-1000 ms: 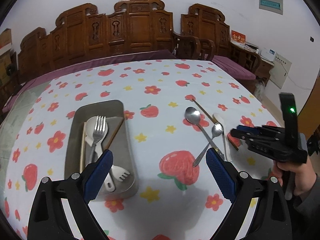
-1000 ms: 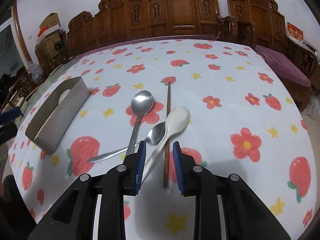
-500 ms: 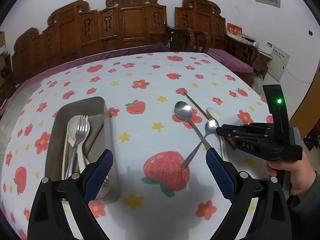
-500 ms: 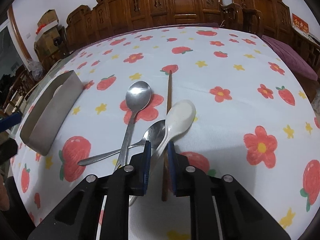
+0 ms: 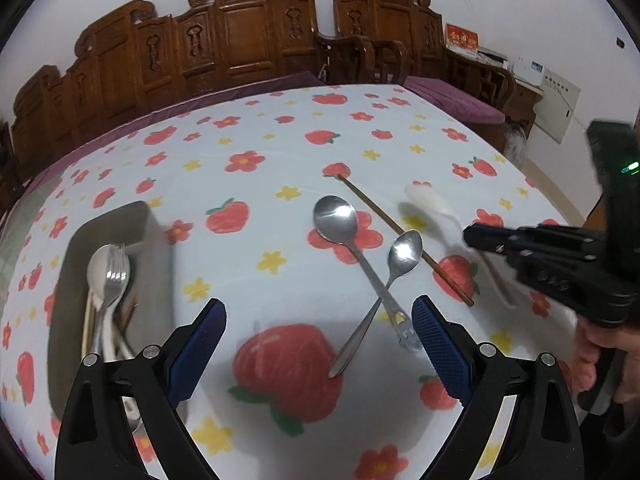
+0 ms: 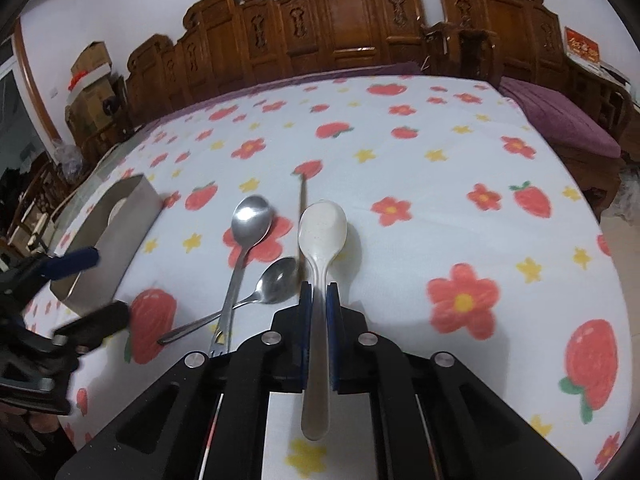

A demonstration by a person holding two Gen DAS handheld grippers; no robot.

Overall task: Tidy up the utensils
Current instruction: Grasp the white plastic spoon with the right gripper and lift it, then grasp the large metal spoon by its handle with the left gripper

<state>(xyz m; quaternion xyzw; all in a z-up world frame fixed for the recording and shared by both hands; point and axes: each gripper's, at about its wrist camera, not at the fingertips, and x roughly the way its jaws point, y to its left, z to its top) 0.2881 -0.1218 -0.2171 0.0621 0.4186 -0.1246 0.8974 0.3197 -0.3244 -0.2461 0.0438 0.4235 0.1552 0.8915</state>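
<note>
My right gripper is closing tight on the handle of a white spoon, pads pressing both sides. The bowl points away, held above the cloth. In the left wrist view the white spoon is blurred ahead of the right gripper. A large metal spoon and a small metal spoon lie crossed, beside a wooden chopstick. My left gripper hangs open above the crossed handles, holding nothing. A grey metal tray at the left holds a fork, a spoon and chopsticks.
A strawberry-and-flower tablecloth covers the table. Carved wooden chairs line its far edge, and a purple-cushioned bench stands to the right. Cardboard boxes are stacked at the far left. A hand holds the right gripper's handle.
The right jaws closed on the white spoon's handle and lifted it off the cloth. The left gripper moved right and lower, from over the tray toward the crossed metal spoons.
</note>
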